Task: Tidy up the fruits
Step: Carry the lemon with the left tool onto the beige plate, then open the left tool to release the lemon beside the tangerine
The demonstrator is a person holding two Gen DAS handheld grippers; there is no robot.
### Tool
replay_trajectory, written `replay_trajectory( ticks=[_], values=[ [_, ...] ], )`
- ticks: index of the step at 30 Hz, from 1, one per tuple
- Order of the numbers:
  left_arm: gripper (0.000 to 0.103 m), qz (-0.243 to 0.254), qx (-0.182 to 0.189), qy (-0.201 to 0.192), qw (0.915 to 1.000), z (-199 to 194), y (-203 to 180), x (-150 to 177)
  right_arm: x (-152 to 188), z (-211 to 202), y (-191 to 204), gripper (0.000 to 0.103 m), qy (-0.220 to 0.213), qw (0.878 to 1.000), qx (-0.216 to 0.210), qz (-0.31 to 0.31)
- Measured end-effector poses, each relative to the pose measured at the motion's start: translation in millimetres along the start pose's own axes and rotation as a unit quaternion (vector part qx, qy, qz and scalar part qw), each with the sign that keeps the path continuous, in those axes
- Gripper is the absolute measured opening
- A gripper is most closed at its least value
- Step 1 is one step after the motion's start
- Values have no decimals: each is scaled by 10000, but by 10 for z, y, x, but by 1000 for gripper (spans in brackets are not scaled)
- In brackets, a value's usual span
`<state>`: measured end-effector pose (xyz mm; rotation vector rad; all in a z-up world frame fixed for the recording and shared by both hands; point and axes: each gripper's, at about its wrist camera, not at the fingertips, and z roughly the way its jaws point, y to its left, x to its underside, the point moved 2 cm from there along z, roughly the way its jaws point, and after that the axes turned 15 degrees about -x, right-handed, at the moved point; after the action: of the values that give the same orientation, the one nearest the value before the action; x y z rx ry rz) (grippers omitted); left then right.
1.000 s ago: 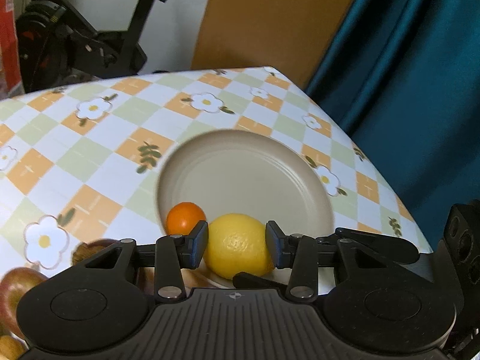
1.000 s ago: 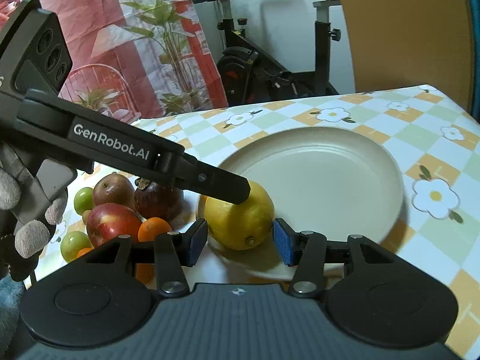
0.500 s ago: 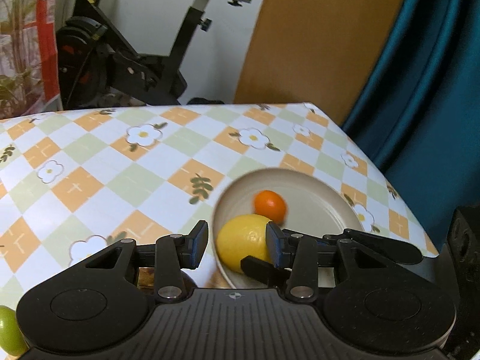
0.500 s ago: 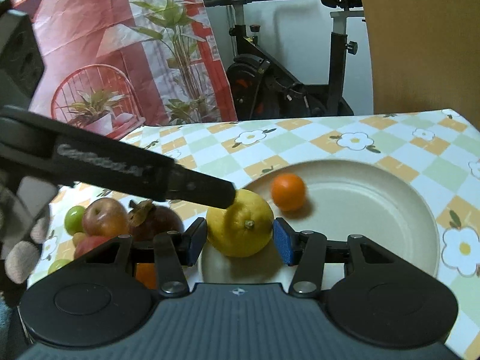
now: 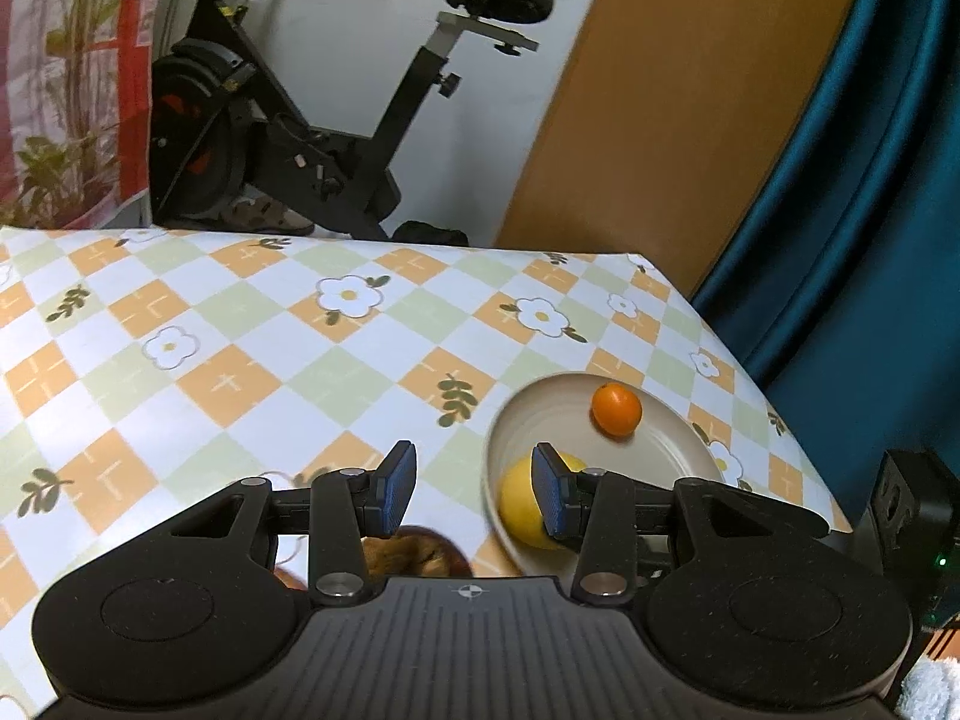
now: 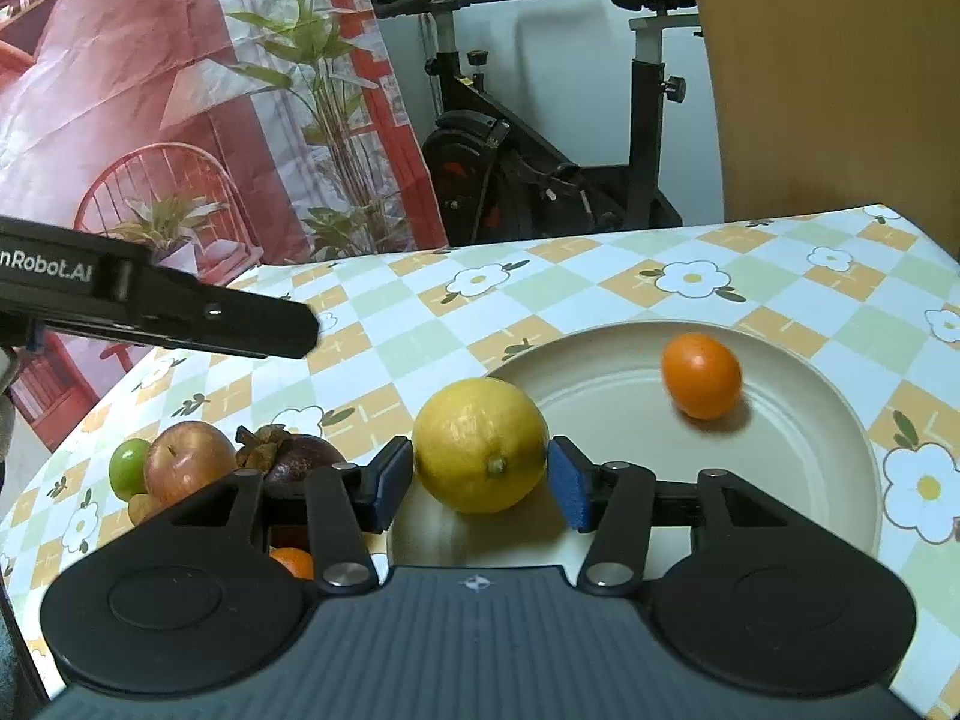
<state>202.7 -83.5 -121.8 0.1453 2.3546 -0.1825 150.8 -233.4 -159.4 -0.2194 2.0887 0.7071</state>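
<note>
I have the right gripper (image 6: pixel 480 483) opening its pads off the lemon (image 6: pixel 480 444), which now rests on the plate (image 6: pixel 828 456) rim beside the small orange (image 6: pixel 701 375), while my empty, half-open left gripper (image 5: pixel 474 489) hangs clear above the table.

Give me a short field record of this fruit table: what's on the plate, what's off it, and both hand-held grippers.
On plate: lemon near the rim, small orange farther in
Off plate: apple, mangosteen, green fruit clustered on the tablecloth
Right hand-held gripper: jaws have just been opening, lemon between them
Left hand-held gripper: open, empty
</note>
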Motion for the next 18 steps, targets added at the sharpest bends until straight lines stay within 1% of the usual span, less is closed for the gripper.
replay_trajectory(
  ticks=[8,9,18],
  values=[
    [45,23,-98,-84,9999,-267,328,85,-31,-153,207,55,-126,9998,-87,-142],
    [45,28,-141,-98,9998,-310,389,111,-30,-173,250,57,-141,9997,-101,-182],
    [44,-251,-522,-186,9981,-604,922,388,62,-207,605,57,-111,9986,-391,-331]
  ],
)
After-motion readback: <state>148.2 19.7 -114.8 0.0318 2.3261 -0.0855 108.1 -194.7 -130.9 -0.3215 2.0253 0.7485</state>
